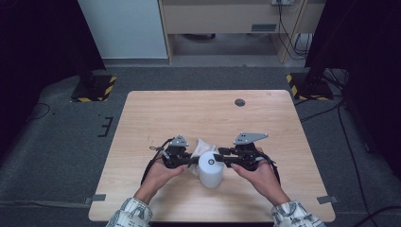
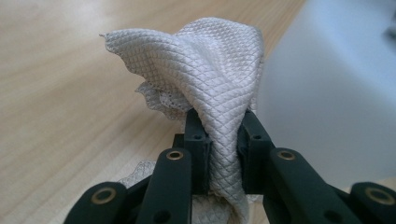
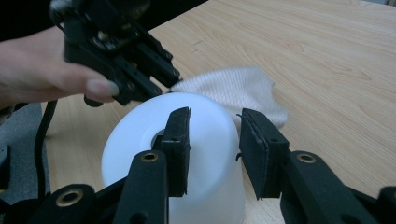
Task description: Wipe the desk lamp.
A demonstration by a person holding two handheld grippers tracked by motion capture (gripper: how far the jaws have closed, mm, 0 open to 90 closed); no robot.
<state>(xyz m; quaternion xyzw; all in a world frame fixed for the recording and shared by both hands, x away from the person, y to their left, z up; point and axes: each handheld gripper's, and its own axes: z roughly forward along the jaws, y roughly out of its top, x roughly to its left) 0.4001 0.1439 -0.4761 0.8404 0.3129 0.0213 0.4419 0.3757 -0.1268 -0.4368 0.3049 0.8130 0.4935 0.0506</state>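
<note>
A white cylinder [image 1: 210, 174] with a dark ring on its top stands near the table's front middle. My right gripper [image 1: 218, 160] reaches it from the right. In the right gripper view its jaws [image 3: 212, 114] straddle the right part of the cylinder's [image 3: 205, 177] top, with the pads against it. My left gripper [image 1: 193, 160] comes in from the left, shut on a white waffle-weave cloth [image 1: 201, 145]. The cloth [image 2: 205, 60] bunches up out of the left gripper [image 2: 220, 121], beside the blurred cylinder [image 2: 327, 93]. The left gripper [image 3: 173, 77] and cloth [image 3: 238, 86] lie just behind the cylinder.
The wooden table [image 1: 203, 109] has a small dark round hole [image 1: 239, 102] near its far edge. Two stands with yellow-and-black bases [image 1: 93, 89] [image 1: 309, 86] sit on the grey floor beyond the far corners. Cables run along the floor at right.
</note>
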